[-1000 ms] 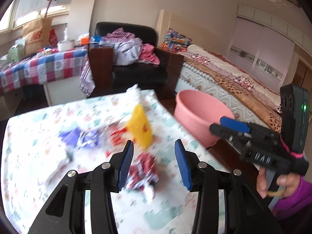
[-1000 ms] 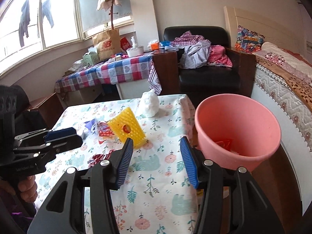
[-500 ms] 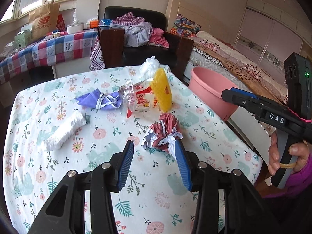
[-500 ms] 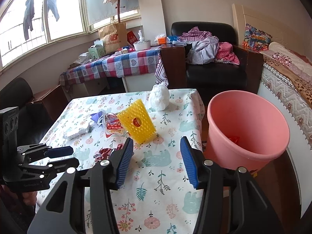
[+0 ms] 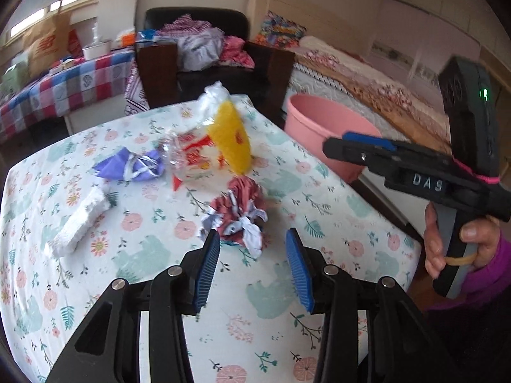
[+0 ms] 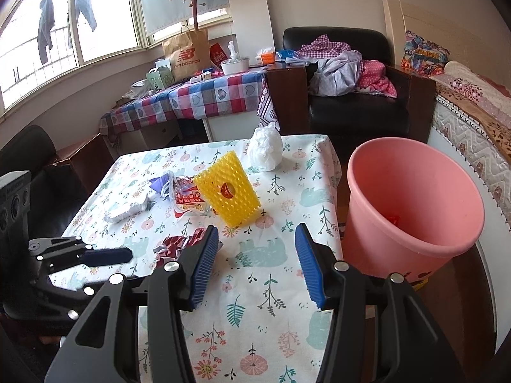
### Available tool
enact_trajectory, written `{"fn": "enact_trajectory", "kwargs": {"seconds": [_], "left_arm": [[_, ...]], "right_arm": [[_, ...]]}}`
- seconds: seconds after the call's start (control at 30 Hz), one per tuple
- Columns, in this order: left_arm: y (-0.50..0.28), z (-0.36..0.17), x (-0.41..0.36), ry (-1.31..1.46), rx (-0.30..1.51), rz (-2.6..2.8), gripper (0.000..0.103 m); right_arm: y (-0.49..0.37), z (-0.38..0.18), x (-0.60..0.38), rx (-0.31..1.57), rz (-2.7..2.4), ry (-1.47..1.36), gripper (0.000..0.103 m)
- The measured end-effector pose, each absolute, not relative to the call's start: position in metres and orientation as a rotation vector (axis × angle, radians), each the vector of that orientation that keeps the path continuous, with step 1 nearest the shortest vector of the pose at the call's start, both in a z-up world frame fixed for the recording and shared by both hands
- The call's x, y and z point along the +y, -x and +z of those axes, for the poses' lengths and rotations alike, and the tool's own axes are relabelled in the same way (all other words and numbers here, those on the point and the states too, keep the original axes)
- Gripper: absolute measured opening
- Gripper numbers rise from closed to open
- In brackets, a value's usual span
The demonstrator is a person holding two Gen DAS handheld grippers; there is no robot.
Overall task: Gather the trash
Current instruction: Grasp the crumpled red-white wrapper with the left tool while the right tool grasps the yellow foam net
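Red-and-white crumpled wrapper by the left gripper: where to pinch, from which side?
Pinch the crumpled wrapper across its raised middle, coming down from the near side where the open left gripper already lines up. It lies loose on the tablecloth, apart from the yellow mesh piece.

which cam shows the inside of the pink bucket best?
Right wrist. It looks down into the pink bucket, so the rim, the inner wall and a red scrap near the bottom all show. Left wrist shows only the far-side rim and part of the outer wall, partly behind the right hand-held gripper; no contents visible.
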State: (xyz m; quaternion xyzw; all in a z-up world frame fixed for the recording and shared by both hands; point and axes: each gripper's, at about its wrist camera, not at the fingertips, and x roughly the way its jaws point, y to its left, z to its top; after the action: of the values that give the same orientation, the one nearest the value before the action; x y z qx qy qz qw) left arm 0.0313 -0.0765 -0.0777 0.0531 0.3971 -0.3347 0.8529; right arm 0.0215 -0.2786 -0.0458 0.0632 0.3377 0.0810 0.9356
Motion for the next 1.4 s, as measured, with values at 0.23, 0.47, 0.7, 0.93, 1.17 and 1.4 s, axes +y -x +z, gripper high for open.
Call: {"fn": "enact_trajectory", "kwargs": {"seconds": [0.23, 0.47, 0.7, 0.93, 1.17, 1.4], "left_arm": [[-0.038, -0.09, -0.092, -0.157, 0.872, -0.698, 0.033], [-0.047, -0.095, -0.091, -0.135, 0.878, -0.678, 0.005], [-0.039, -0.078, -0.066, -0.086, 0.811, -0.656, 0.004], [-0.035, -0.065, -0.028, 0.017, 0.785, -0.594, 0.004], [-0.034, -0.066, -0.014, 0.051, 0.788, -0.568, 0.004], [-0.033, -0.068, -0.007, 0.076, 0.784, -0.568, 0.004]], "right_arm": [[-0.022, -0.05, -0.28, 0.699, 0.167, -0.139, 0.051], [-0.027, -0.052, -0.279, 0.713, 0.178, -0.144, 0.051], [-0.043, -0.05, -0.265, 0.713, 0.223, -0.126, 0.051], [-0.072, -0.05, -0.235, 0.716, 0.284, -0.065, 0.051], [-0.102, -0.063, -0.212, 0.742, 0.277, -0.022, 0.051], [-0.116, -0.079, -0.214, 0.768, 0.222, 0.005, 0.051]]}}
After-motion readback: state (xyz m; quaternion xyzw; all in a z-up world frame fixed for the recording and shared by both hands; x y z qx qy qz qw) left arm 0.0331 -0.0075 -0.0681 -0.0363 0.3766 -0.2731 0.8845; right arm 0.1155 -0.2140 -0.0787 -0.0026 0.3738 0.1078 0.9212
